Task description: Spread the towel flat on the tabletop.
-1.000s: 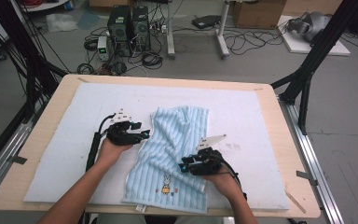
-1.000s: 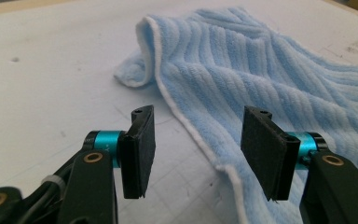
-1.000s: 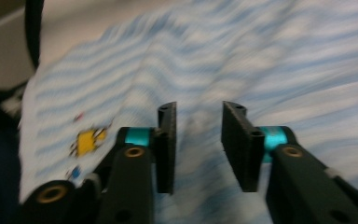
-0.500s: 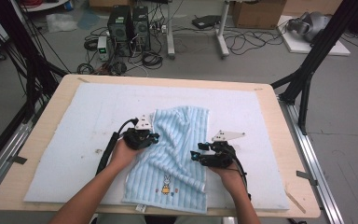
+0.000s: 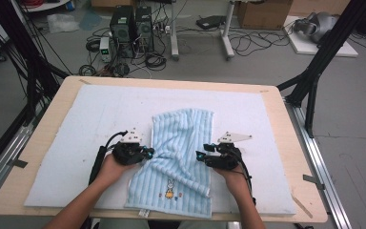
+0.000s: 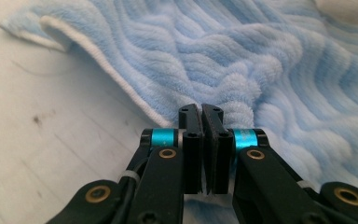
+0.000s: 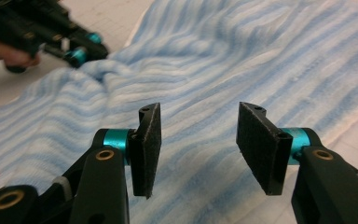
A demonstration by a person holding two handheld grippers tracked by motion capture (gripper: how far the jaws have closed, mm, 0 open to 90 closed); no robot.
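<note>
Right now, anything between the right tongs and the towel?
Nothing visible. The right tongs stand open just above the blue striped towel, bare cloth under the gap between the pads. The left tongs are already shut on a fold at the towel's opposite edge, well clear of the right.

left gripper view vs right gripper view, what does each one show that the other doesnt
The left gripper view alone shows the left gripper with its black fingers shut on a pinched fold of the light blue striped fleecy towel, and the towel's white hemmed edge lifting off the white padded table cover.

The right gripper view alone shows the right gripper, its fingers apart above the towel with nothing between them, and the left gripper in a hand farther off, at the towel's edge.

Both show the blue towel and some white cover beside it.
</note>
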